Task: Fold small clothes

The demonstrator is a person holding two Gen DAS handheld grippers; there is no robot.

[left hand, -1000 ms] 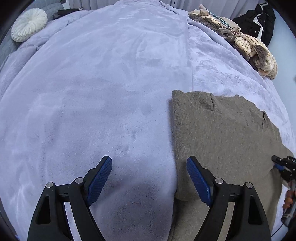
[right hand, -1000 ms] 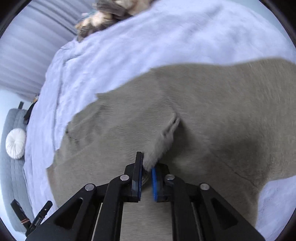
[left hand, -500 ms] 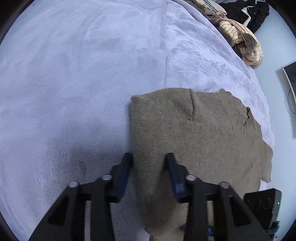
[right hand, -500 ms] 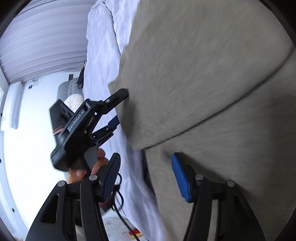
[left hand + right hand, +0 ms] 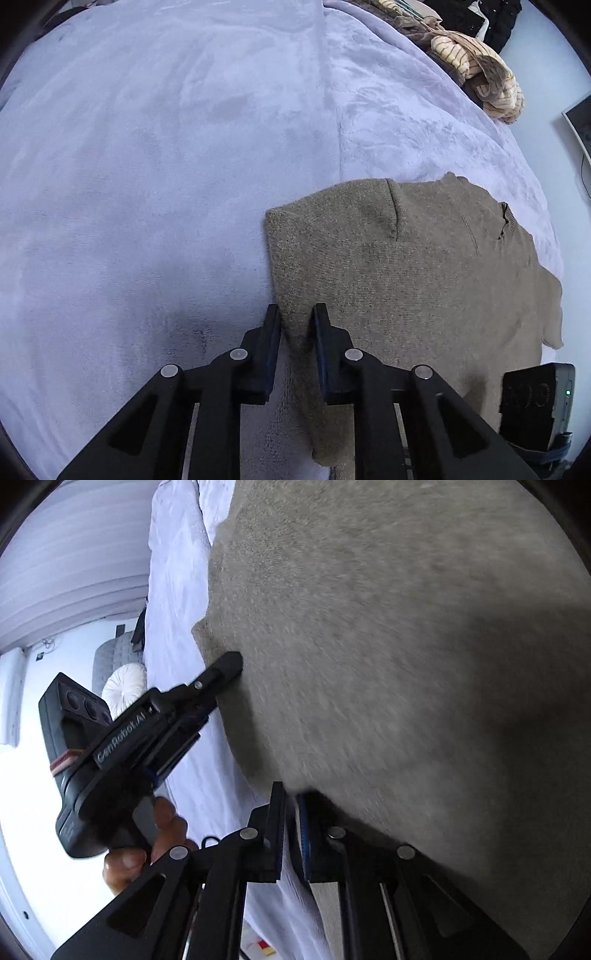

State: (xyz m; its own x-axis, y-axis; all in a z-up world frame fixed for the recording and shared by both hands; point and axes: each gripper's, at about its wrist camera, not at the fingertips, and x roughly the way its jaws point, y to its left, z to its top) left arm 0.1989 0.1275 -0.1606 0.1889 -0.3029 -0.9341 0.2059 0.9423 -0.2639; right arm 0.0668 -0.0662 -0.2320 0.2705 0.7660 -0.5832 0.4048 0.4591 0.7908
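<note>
Left wrist view: we see the left gripper (image 5: 297, 325) closing on the sweater (image 5: 406, 280) edge on the bed (image 5: 166, 166); right gripper (image 5: 291, 812) fingers pinch its hem. Folding barely begun.

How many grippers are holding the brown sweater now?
2. The left gripper is closing on the sweater's left edge; the right gripper pinches its near edge.

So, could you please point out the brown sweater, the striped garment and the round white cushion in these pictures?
brown sweater (image 5: 406, 288), left wrist view, on the middle of its flat knit body.
striped garment (image 5: 476, 68), left wrist view, on its cream striped bunched fabric.
round white cushion (image 5: 125, 686), right wrist view, on its pleated face.
</note>
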